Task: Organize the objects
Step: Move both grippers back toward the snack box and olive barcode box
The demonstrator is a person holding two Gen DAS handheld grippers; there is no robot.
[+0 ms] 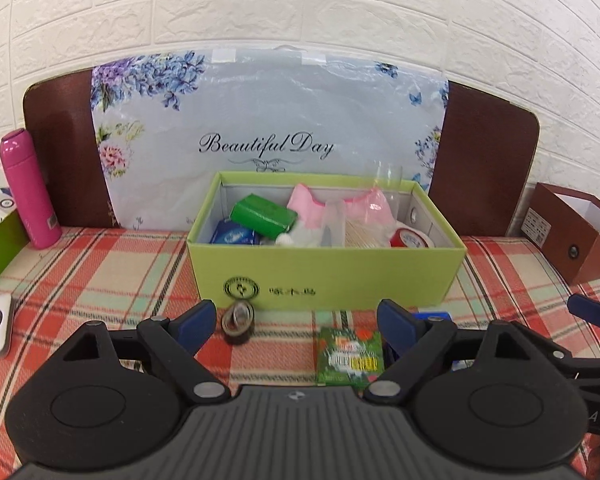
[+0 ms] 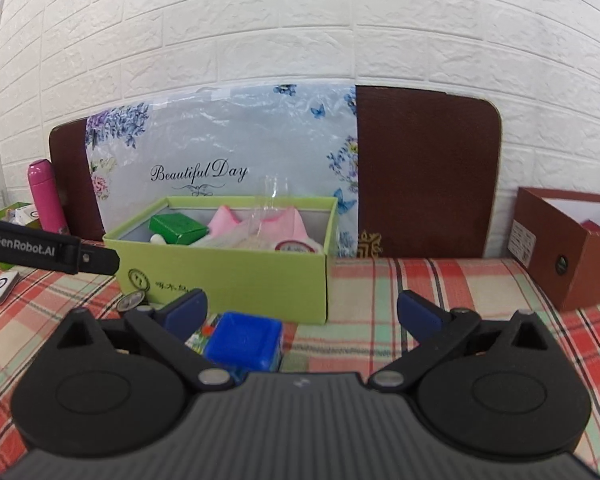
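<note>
On the plaid cloth (image 1: 100, 264) in front of the green box (image 1: 324, 276), three loose things lie in a row. Farthest left is a small metal roll (image 1: 238, 322), just beside the left finger of the left gripper (image 1: 296, 326), whose fingers stand wide apart with nothing between them. Next comes a flat green packet (image 1: 350, 356), lying between those fingers but close to the right one, its faces square to the box front. Rightmost is a blue block (image 2: 244, 342), hard against the left finger of the right gripper (image 2: 300, 316), likewise spread and empty. By my reading the left gripper is nearer the packet, the right nearer the block; each must shift sideways to centre its piece
</note>
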